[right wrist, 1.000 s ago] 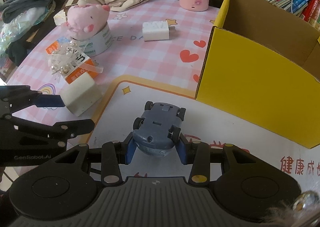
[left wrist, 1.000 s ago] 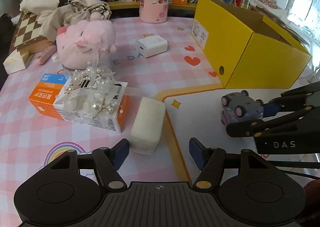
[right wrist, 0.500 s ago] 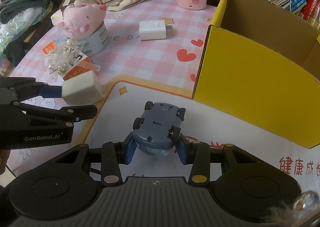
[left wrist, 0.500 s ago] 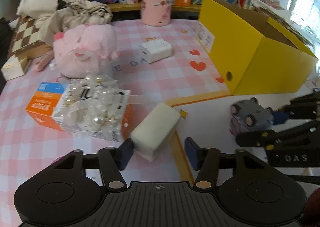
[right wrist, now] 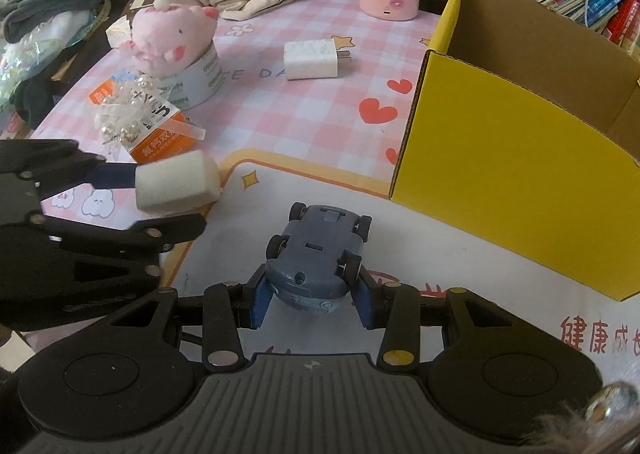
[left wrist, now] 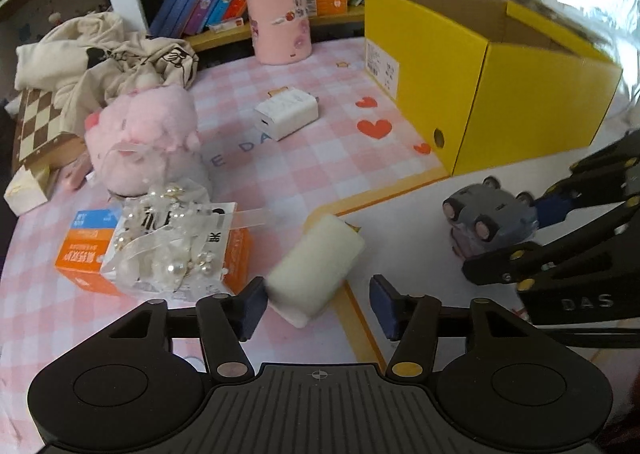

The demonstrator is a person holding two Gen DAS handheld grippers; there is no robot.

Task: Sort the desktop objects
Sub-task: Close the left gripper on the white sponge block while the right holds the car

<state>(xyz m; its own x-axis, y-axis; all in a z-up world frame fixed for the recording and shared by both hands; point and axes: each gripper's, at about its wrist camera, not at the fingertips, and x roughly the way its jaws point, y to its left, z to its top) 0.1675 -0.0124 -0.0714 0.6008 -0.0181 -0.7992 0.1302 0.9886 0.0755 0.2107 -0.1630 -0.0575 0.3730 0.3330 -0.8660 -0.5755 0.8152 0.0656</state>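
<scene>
The yellow box (right wrist: pixel 516 158) stands open at the right of the pink checked desk mat (left wrist: pixel 304 158); what can be seen of its inside holds nothing, so the sorting is judged to be near its start, though part of the floor is hidden by the near wall; most things are not yet put away. A pink cylinder (left wrist: pixel 278 8) is set at the back edge by the books; a pink plush pig (right wrist: pixel 170 36) is perched on a roll of tape (right wrist: pixel 200 74); an orange carton (left wrist: pixel 156 250) with a pearl and ribbon bow (left wrist: pixel 168 230) on top lies at the left; a white charger (right wrist: pixel 314 60) lies alone mid-mat, well apart from the rest.

Two things are being dealt with. A white sponge block (left wrist: pixel 316 266), soft-looking with rounded corners and tilted, is touched by the left finger of the left gripper (left wrist: pixel 316 304); the jaws are spread wide and the right finger is apart from it, so no grip is made yet. A small grey-blue toy car (right wrist: pixel 320 254), turned belly up with four black wheels showing, is pinched at its nose between the blue pads of the right gripper (right wrist: pixel 314 304); it rests over the white part of the mat, near the box's front corner; dropping it in is judged the likely next step.
</scene>
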